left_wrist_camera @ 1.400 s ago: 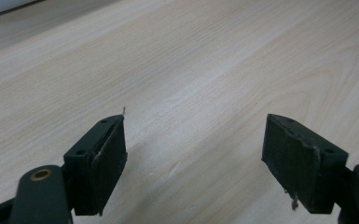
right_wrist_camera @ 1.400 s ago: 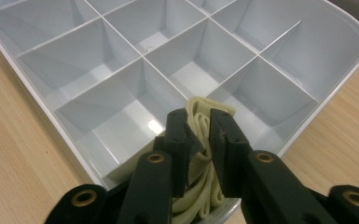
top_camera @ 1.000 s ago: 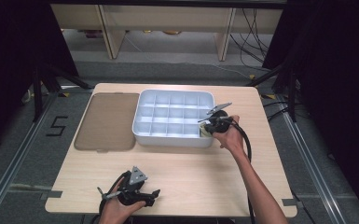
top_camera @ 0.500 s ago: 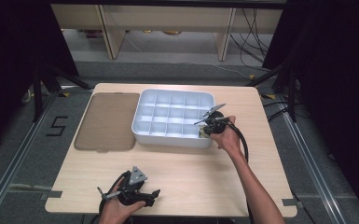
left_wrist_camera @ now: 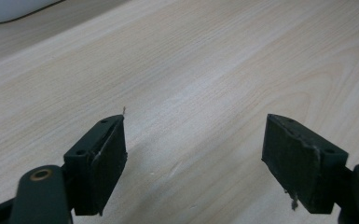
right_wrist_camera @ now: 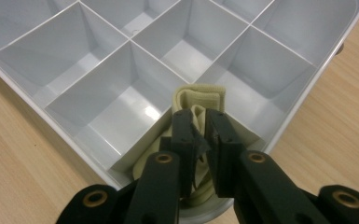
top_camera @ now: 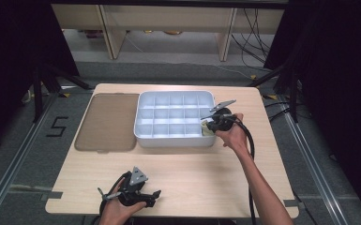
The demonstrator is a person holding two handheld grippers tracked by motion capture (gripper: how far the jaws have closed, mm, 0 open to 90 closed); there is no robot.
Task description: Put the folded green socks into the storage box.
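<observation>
At the left of the wooden table (top_camera: 206, 178) lies a flat brown mat (top_camera: 107, 122), just beside a white tray (top_camera: 143, 136) divided into many small compartments, which sits toward the middle and far side. Near the front edge, left of centre, the left gripper (top_camera: 152, 193) rests low over bare wood in the person's left hand (top_camera: 117, 208); in the left gripper view its two black jaws stand wide apart with nothing between them, only pale wood grain beneath and a corner of the white tray at the upper left. Further right, the right hand (top_camera: 232, 136) holds the right gripper (top_camera: 205, 127) at the tray's near right corner, with its black cable (top_camera: 249, 140) trailing back along the forearm. In the right gripper view the right gripper (right_wrist_camera: 200, 128) has its jaws drawn close together, pinching a folded pale yellow cloth (right_wrist_camera: 200, 98). The cloth sits in the corner compartment of the tray (right_wrist_camera: 307, 88), its folded top rising above the jaw tips and its lower part bunched under them against the compartment wall.
</observation>
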